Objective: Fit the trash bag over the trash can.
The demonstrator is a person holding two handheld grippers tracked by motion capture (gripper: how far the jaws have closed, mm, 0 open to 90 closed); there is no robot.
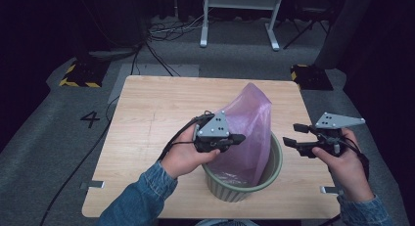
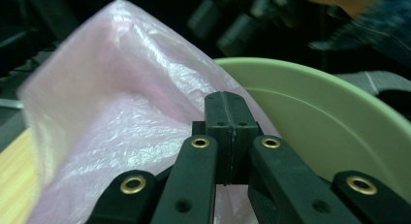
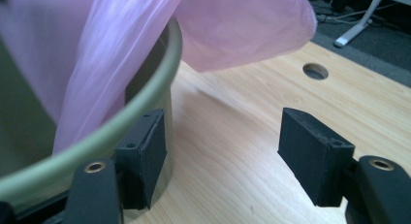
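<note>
From the high view, my left gripper (image 1: 238,137) sits against the near side of the pink plastic bag (image 1: 249,123), which stands up out of the green bin (image 1: 274,174) to a peak. Its own view gives what the high one cannot: the two pads are pressed flat together with the bag film bunched right at them, so I read them as clamped on a fold of it, though the pinched film itself is hard to make out. Behind those jaws curves the bin's pale green inner wall.

My right gripper (image 1: 292,135) hangs off the bin's right side, apart from the bag, jaws spread with nothing between them. Its view shows one pad just beside the bin's outer wall below the rim, the other over bare wooden table (image 3: 252,136).
</note>
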